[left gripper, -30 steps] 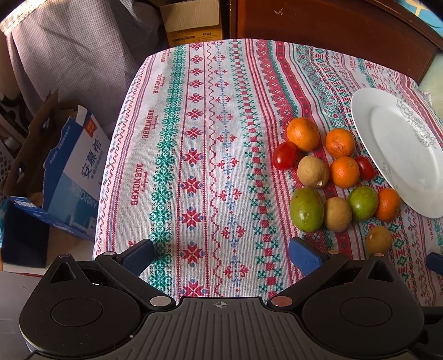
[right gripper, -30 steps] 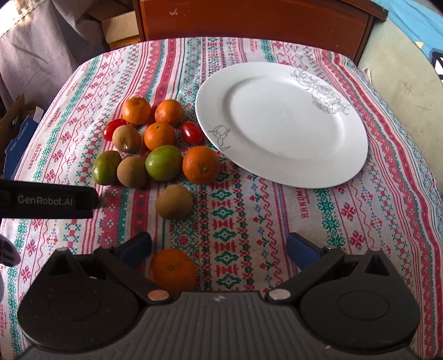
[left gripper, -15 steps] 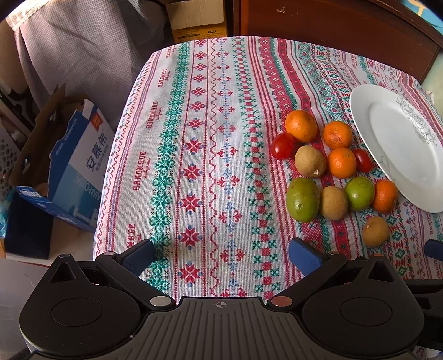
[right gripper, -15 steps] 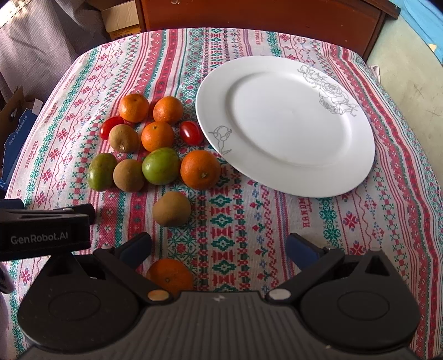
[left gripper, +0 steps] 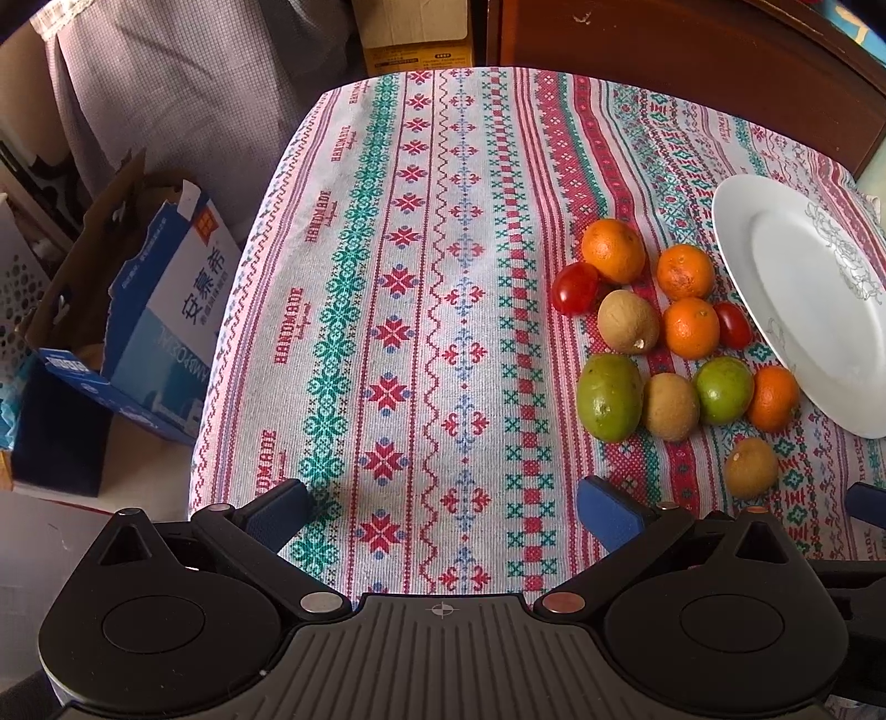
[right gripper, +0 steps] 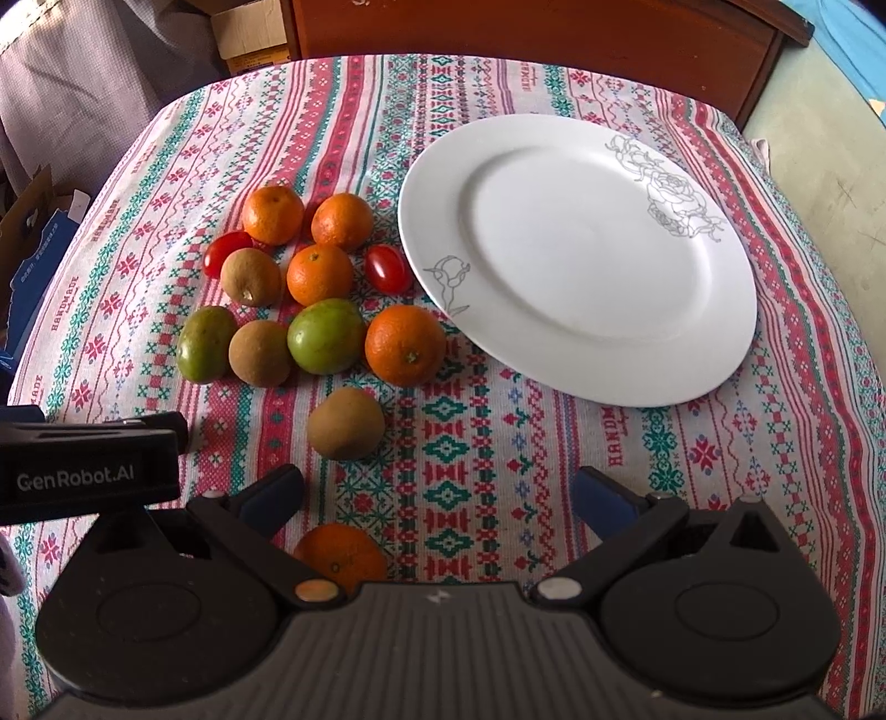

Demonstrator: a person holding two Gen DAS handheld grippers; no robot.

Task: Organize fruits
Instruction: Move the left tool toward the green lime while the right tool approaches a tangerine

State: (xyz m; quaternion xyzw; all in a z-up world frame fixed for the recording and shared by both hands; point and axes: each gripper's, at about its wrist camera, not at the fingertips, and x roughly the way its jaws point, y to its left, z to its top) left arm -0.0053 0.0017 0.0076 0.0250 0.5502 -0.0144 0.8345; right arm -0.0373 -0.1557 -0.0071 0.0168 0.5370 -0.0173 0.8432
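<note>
A cluster of fruit lies on the patterned tablecloth left of an empty white plate (right gripper: 576, 260): oranges (right gripper: 405, 344), green fruits (right gripper: 325, 335), brown fruits (right gripper: 260, 352) and red tomatoes (right gripper: 386, 268). One brown fruit (right gripper: 346, 423) lies apart, nearer me. Another orange (right gripper: 340, 556) sits close under my right gripper (right gripper: 437, 493), which is open and empty. My left gripper (left gripper: 443, 512) is open and empty over bare cloth, left of the fruit (left gripper: 609, 396). The plate (left gripper: 803, 299) shows at the right in the left wrist view.
The table's left edge (left gripper: 243, 332) drops to a blue and white carton (left gripper: 160, 327) on the floor. A dark wooden headboard (right gripper: 526, 33) stands behind the table. The left gripper's body (right gripper: 88, 471) juts in at the left of the right wrist view.
Both grippers have drawn back toward me and risen a little, so the fruit and plate sit farther up in the views. Both stay open. The fruit has not moved.
</note>
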